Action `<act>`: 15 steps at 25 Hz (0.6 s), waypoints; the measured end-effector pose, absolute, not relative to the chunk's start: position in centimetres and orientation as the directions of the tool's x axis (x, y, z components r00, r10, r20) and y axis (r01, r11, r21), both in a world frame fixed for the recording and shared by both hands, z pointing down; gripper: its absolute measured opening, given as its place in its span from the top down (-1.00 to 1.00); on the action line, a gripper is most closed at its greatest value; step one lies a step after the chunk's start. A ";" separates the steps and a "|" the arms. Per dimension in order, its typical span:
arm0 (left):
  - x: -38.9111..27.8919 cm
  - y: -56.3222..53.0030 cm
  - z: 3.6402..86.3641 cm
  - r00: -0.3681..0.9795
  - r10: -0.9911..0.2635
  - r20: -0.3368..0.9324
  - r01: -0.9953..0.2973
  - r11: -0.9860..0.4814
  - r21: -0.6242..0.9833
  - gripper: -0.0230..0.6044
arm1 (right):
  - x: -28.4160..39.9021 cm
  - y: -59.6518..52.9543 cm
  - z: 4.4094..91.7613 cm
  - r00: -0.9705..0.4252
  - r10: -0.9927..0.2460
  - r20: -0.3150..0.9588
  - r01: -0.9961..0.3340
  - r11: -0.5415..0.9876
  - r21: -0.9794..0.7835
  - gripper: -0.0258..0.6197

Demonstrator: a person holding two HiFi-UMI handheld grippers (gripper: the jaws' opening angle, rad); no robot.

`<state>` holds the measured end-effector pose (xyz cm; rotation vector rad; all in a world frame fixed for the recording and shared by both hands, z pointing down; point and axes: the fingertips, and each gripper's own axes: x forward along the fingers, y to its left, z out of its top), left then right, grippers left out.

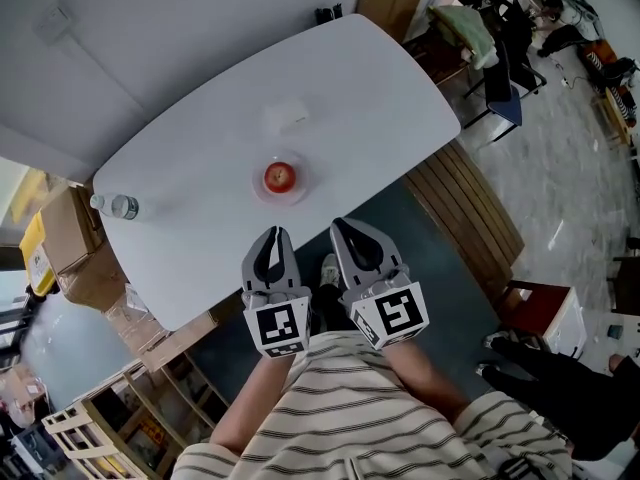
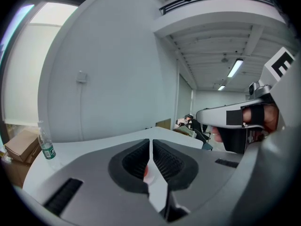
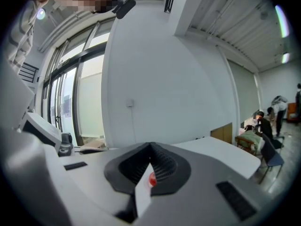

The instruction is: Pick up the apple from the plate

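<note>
white bench (image 1: 380,98), oval and nearly bare, fills the middle of the head view above a dark floor (image 1: 440,268). nearest, by the person's striped shirt (image 1: 350,408), the left claw (image 1: 273,232) and right claw (image 1: 342,225) hang side by side just off the bench's near edge. both are clenched, tips together, with nothing between them. each claw's own view shows only a sliver of bench and a speck of red through the slit below the tips. a little way in from that edge, the apple (image 1: 279,176) sits upright on its plate (image 1: 262,192), untouched and apart from both claws. so, as i judge it, the task is hardly begun. the claws are lined up towards the fruit, but one has yet to spread, reach over the rim and close round it before any lift. off at the bench's left end a bottle (image 1: 118,206) lies on its side near the edge. beyond that end, boxes (image 1: 70,238) are stacked on the floor, and wood slats (image 1: 470,218) run along the right side. a plain pale wall (image 1: 150,28) backs the bench, and at far right are chairs, heaped stuff and people (image 1: 545,8).
</note>
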<state>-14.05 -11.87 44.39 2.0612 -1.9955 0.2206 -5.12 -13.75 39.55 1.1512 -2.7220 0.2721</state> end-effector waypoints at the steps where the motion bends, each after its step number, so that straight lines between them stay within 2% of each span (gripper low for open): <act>1: -14.0 -12.1 44.7 0.040 -0.956 0.291 -0.997 -0.018 0.080 0.91 | -5.0 -13.9 39.8 -0.685 -0.690 0.233 -0.723 0.683 -0.104 0.88; 3: -14.0 -12.7 45.4 0.036 -0.954 0.297 -0.997 -0.014 0.077 0.90 | -4.7 -14.3 40.2 -0.684 -0.689 0.240 -0.724 0.680 -0.112 0.88; 7: -13.9 -13.7 47.4 0.049 -0.943 0.330 -0.993 -0.011 0.116 0.63 | -4.4 -14.7 41.2 -0.685 -0.682 0.257 -0.724 0.678 -0.127 0.88; 15: -14.5 -15.2 50.4 0.025 -0.930 0.368 -0.994 0.015 0.106 0.48 | -4.5 -15.3 42.3 -0.693 -0.666 0.275 -0.715 0.685 -0.143 0.88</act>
